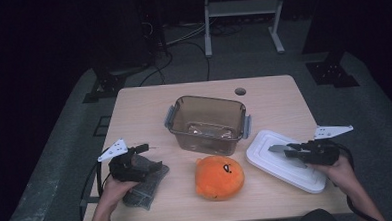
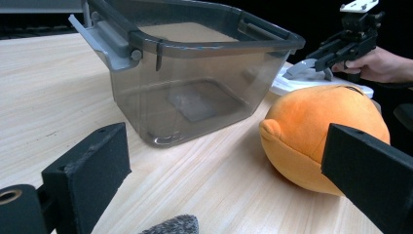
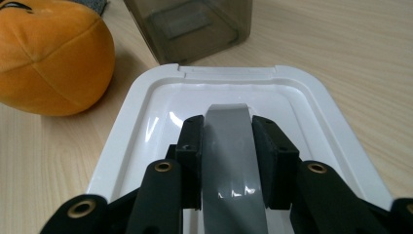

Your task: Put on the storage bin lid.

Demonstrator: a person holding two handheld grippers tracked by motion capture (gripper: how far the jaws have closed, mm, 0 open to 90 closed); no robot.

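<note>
The right tool [image 3: 226, 146] is clamped on a grey strip [image 3: 229, 146] above the white lid [image 3: 341, 126], while the left tool [image 2: 219, 180], jaws apart, rests left of that lid.

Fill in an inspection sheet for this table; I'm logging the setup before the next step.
Surface: pale wooden table, bare top, round hole near the far edge.
Job's things: flat grey strip held over the white rectangular plastic lid.
Clutter: smoky translucent plastic bin, open; round orange plush toy; grey fuzzy cloth.
Grippers: left gripper open over the cloth; right gripper shut on the strip.
Cables: black leads trail from both grippers; more on the floor behind.
Surroundings: dark room, grey floor, white frame legs.
</note>
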